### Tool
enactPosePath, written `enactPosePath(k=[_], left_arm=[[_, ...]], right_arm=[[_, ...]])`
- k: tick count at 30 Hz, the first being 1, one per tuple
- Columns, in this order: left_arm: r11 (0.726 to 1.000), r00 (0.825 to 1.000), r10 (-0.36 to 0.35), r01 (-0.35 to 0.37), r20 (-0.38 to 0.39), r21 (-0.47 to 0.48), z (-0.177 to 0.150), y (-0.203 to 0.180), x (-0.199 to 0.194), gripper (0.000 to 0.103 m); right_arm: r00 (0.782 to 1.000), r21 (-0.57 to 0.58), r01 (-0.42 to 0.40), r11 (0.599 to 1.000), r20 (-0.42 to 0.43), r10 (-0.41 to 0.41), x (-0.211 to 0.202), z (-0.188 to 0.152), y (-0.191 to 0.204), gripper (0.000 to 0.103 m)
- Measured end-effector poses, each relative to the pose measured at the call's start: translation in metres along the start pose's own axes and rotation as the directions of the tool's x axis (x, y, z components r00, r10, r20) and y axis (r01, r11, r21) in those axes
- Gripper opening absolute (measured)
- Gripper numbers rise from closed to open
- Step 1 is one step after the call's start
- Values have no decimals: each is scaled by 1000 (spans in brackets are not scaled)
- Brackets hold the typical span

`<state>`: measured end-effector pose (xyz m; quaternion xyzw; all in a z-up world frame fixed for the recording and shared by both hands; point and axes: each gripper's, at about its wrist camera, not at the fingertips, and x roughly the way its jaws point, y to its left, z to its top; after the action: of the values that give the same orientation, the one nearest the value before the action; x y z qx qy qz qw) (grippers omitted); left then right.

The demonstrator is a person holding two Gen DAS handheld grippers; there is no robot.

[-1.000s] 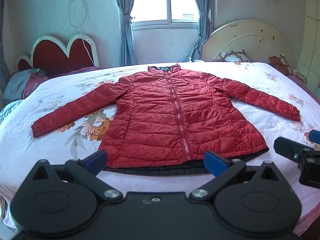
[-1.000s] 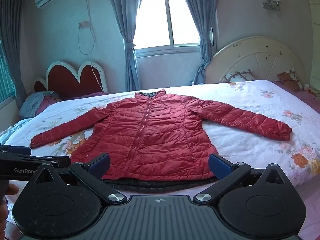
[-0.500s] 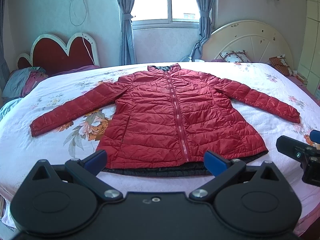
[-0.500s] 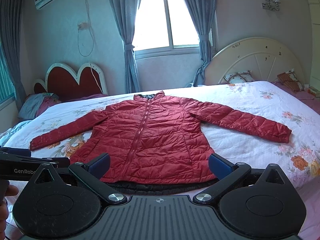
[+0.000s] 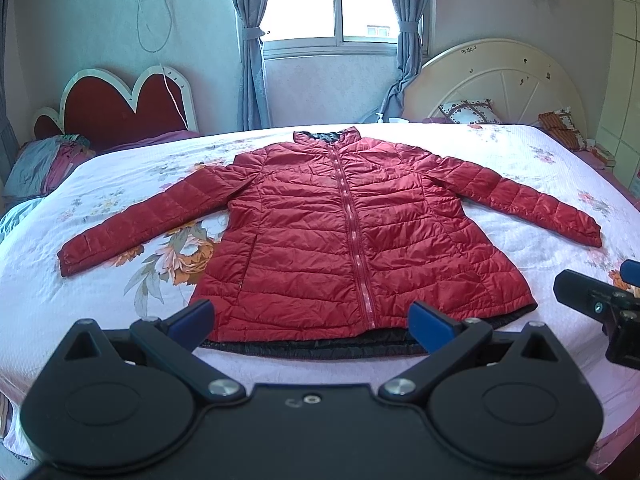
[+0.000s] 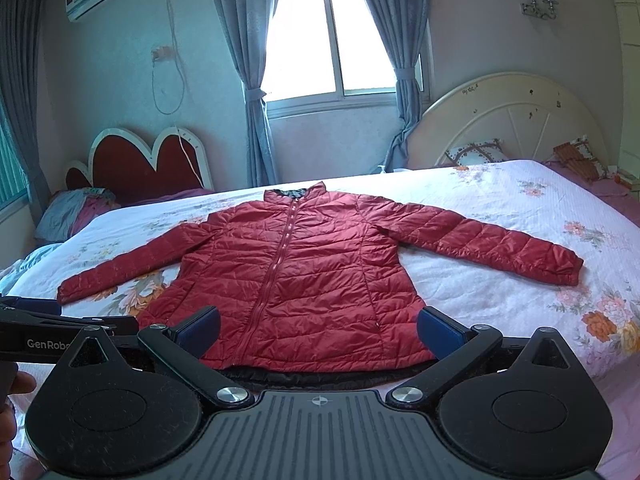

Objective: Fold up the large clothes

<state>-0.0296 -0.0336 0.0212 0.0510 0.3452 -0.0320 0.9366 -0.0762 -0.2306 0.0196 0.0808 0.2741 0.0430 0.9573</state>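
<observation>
A red quilted jacket point(image 5: 352, 236) lies flat and zipped on the bed, front up, collar toward the window, both sleeves spread out; it also shows in the right wrist view point(image 6: 296, 276). Its black lining edge shows along the hem. My left gripper point(image 5: 312, 320) is open and empty, held above the bed just before the hem. My right gripper point(image 6: 318, 330) is open and empty, also just before the hem. The right gripper shows at the right edge of the left wrist view point(image 5: 600, 304), and the left gripper at the left edge of the right wrist view point(image 6: 60, 332).
The bed has a white floral bedspread point(image 5: 120, 208). A cream round headboard point(image 5: 492, 80) with pillows stands at the right, a red heart-shaped headboard point(image 5: 124, 104) with folded bedding at the left. A curtained window point(image 5: 328, 4) is behind.
Both views have shifted slightly; the jacket sits a little higher in the left wrist view. The jacket itself has not moved and both grippers stay open.
</observation>
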Motion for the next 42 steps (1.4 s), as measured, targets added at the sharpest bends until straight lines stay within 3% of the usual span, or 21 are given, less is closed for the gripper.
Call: enactPosePath(k=[42], left_arm=[[1000, 1000, 10, -10, -19, -13, 11, 12, 25, 103]], right_arm=[[1000, 41, 29, 999, -5, -29, 23, 3, -10, 103]])
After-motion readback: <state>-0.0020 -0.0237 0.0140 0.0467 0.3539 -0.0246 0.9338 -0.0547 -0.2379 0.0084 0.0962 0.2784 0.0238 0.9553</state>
